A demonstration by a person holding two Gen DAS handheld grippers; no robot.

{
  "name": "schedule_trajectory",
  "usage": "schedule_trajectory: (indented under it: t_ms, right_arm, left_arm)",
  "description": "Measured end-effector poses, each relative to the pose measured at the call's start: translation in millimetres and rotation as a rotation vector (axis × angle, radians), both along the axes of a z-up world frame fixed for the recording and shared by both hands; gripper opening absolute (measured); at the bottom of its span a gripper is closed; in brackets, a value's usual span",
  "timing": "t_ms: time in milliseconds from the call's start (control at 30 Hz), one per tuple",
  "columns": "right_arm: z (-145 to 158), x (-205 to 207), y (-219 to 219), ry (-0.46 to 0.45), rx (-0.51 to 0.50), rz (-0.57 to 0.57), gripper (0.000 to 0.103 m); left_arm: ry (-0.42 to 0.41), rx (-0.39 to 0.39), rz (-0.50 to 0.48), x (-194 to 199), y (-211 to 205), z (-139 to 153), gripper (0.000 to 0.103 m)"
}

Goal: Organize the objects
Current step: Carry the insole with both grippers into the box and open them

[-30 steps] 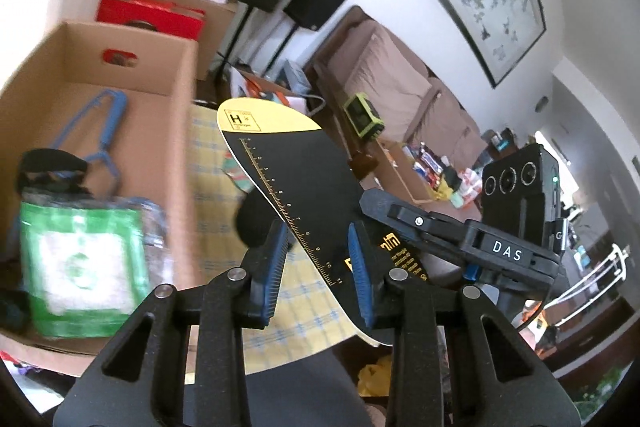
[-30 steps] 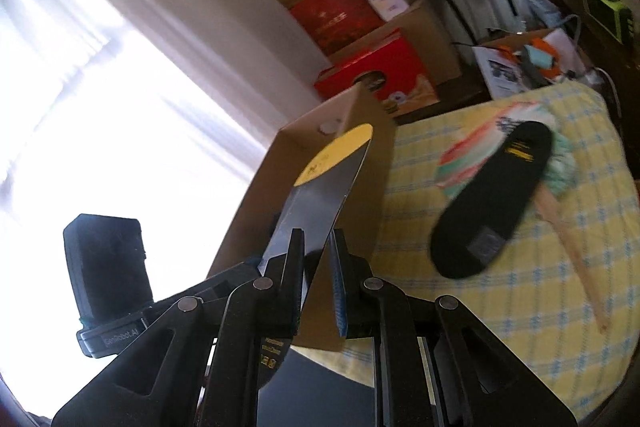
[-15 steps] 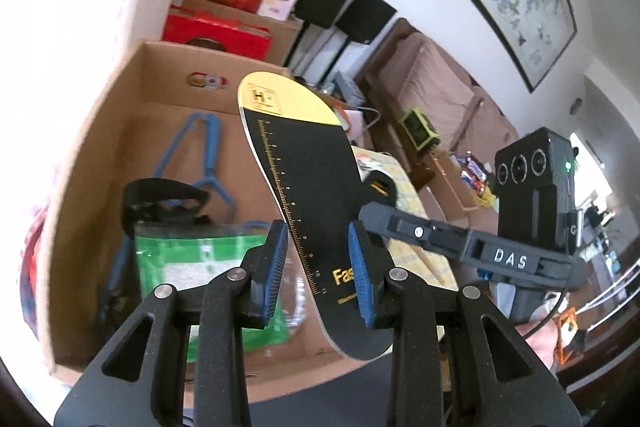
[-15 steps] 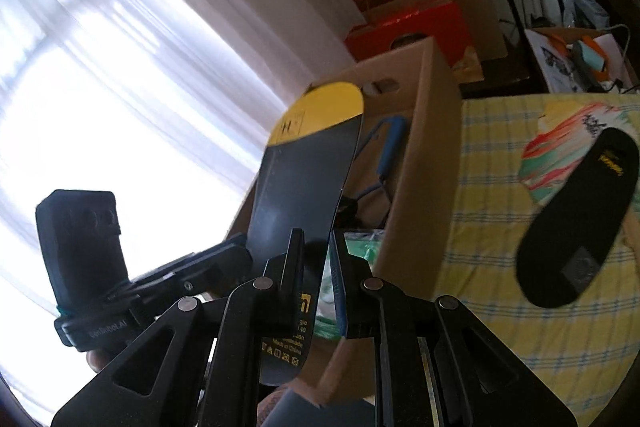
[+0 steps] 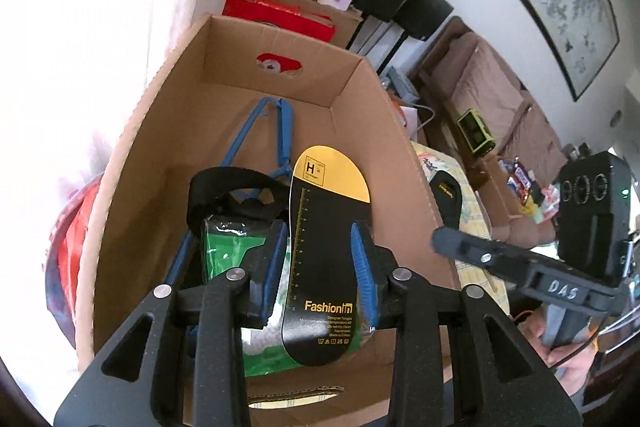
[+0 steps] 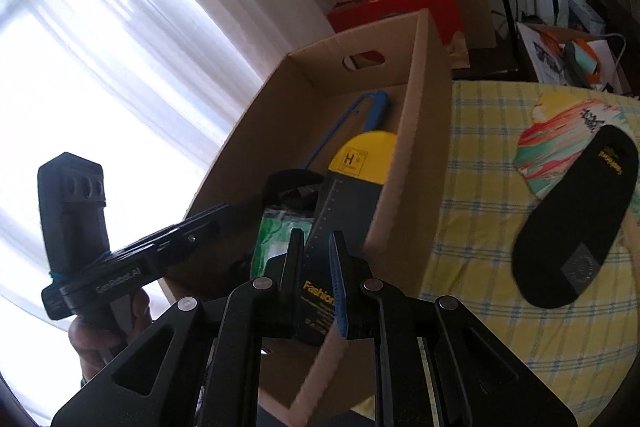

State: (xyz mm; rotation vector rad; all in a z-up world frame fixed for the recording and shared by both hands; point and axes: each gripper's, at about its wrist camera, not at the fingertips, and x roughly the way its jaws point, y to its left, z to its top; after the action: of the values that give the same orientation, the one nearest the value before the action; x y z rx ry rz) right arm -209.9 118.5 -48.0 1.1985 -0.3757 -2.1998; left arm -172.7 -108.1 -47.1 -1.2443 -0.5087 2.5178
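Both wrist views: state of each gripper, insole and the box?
left gripper: jaws opening, insole between them, pads apart from it
right gripper: shut on the insole's heel
yellow-toed insole: inside the box, toe up
cardboard box: open-topped, partly filled
second insole: lying flat on the checked cloth

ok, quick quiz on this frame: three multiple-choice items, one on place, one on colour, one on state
1. Where does the all-black insole lie?
A. on the checked cloth
B. on a chair
C. on the floor

2. What colour is the toe end of the held insole?
A. red
B. yellow
C. green

3. How do the jaws of the right gripper stand?
A. wide open, nothing between them
B. shut on the held insole
C. shut on a cup

Key: 1 A, it lies flat on the yellow checks. 2 B, the yellow tip carries an H mark. 3 B, both pads press the insole near its printed heel.
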Motion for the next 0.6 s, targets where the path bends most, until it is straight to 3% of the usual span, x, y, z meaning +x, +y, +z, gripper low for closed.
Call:
schedule_trajectory:
  t_ms: [133, 167, 267, 533, 600]
  right_arm:
    - [11.2, 7.1, 14.3, 0.038, 0.026, -0.037, 0.036]
    - [14.6, 9.5, 17.0, 0.050, 0.039, -0.046, 0.037]
    - [22.2, 15.3, 24.8, 0.077, 0.074, -0.072, 0.050]
    - [31.9, 23.6, 56.5, 0.105, 0.091, -0.138, 0.086]
    - [32.0, 24.2, 66.3, 0.095, 0.063, -0.131, 0.089]
  left_arm:
    - [0.041, -0.033, -0.003, 8.9, 9.8, 10.0, 0.055]
    - [0.053, -0.040, -0.005, 11.2, 13.2, 13.7, 0.064]
    - [0.086, -0.050, -0.004, 15.8, 21.1, 24.2, 0.079]
    - [0.131, -0.076, 0.008, 22.4, 40.0, 42.1, 0.096]
    - [0.128, -0.051, -0.011, 21.9, 44.1, 42.8, 0.099]
